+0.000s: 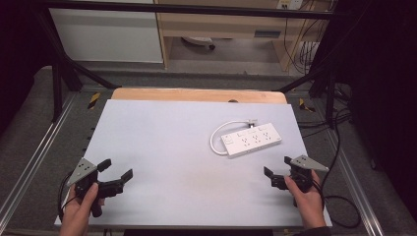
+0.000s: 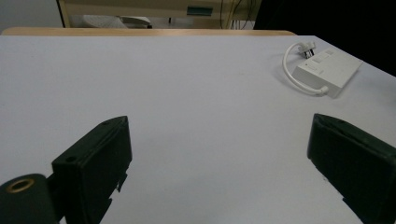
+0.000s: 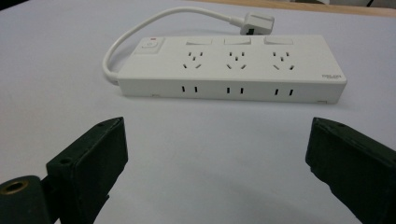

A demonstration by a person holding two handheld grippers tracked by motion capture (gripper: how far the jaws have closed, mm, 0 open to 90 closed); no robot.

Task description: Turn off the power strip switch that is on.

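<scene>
Nothing is started yet: your left hand-held gripper (image 1: pixel 114 169) and right hand-held gripper (image 1: pixel 277 165) both gape empty, while the white plastic 3-outlet power strip (image 1: pixel 251 140) lies untouched on the pale grey surface (image 1: pixel 162 147), near your right.

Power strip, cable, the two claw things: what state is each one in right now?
Power strip: lying flat on the white table, sockets up, nothing plugged in, untouched.
Cable: curled in a loop around one end of the strip, plug lying loose behind it.
Left gripper: held in a hand, open, empty.
Right gripper: held in a hand, open, empty, facing the strip.
</scene>
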